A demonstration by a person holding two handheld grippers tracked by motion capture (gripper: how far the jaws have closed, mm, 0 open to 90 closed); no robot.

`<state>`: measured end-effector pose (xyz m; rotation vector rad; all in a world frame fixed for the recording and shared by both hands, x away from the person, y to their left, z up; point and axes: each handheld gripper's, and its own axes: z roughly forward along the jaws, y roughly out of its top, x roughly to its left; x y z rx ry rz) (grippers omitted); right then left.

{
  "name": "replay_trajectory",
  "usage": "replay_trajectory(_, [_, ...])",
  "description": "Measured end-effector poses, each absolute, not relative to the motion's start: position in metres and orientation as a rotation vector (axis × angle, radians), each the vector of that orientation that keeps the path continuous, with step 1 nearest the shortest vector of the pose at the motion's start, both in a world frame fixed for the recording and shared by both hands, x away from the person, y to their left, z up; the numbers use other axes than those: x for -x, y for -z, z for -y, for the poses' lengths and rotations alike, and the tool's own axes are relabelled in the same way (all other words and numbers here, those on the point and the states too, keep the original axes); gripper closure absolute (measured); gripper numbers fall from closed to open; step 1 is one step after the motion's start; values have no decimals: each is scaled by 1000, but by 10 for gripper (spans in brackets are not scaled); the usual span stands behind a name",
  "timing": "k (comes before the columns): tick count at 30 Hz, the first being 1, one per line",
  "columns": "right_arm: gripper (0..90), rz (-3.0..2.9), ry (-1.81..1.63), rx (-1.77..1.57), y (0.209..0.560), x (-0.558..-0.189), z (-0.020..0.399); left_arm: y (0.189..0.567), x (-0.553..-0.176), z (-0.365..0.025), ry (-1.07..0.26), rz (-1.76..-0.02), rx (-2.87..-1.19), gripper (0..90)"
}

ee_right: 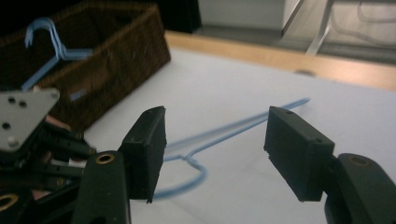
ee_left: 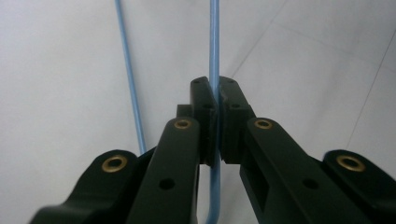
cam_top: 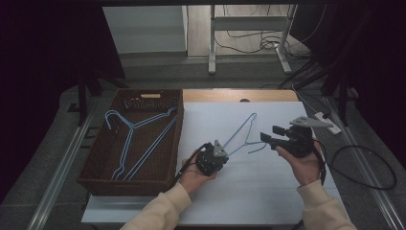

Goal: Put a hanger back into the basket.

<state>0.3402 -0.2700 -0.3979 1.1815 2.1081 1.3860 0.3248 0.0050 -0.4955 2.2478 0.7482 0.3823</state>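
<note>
A light-blue wire hanger [cam_top: 242, 130] lies on the white table sheet [cam_top: 258, 187]. My left gripper [cam_top: 223, 152] is shut on one of its straight wires; in the left gripper view the pads pinch that wire [ee_left: 214, 42], and the hanger's other arm [ee_left: 130, 79] runs beside it. My right gripper [cam_top: 269, 135] is held above the sheet just right of the hanger's hook [cam_top: 256, 148]. Its jaws stand open with nothing between them [ee_right: 217, 147], and the hook [ee_right: 198, 172] lies on the sheet beneath them.
A brown wicker basket [cam_top: 95, 160] stands at the left with more blue hangers [cam_top: 139, 139] in it, also seen as the basket [ee_right: 116, 51]. A white power strip [cam_top: 328, 122] and a black cable [cam_top: 364, 163] lie at the right edge.
</note>
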Motion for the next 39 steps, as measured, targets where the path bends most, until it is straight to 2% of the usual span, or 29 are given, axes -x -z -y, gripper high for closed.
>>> replay_trajectory(9, [402,-2085,-1438,-1159,410,-326,297,477,-319,-11,-384,-765,-2174,869])
replay_trajectory(18, [377,-2115,-1409,-1139,427,-320,305,462,-314,-13,-340,-774,-2125,870])
replay_trajectory(23, [370,-2134,-1385,-1146,439,-318,309,441,-306,-19,-303,-763,-2076,870])
replay_trajectory(32, [347,-2148,-1354,-1123,447,-317,308,406,-296,-45,-265,-750,-1994,869])
replay_trajectory(39, [342,-2166,-1333,-1125,454,-317,305,387,-292,-78,-288,-756,-1937,870])
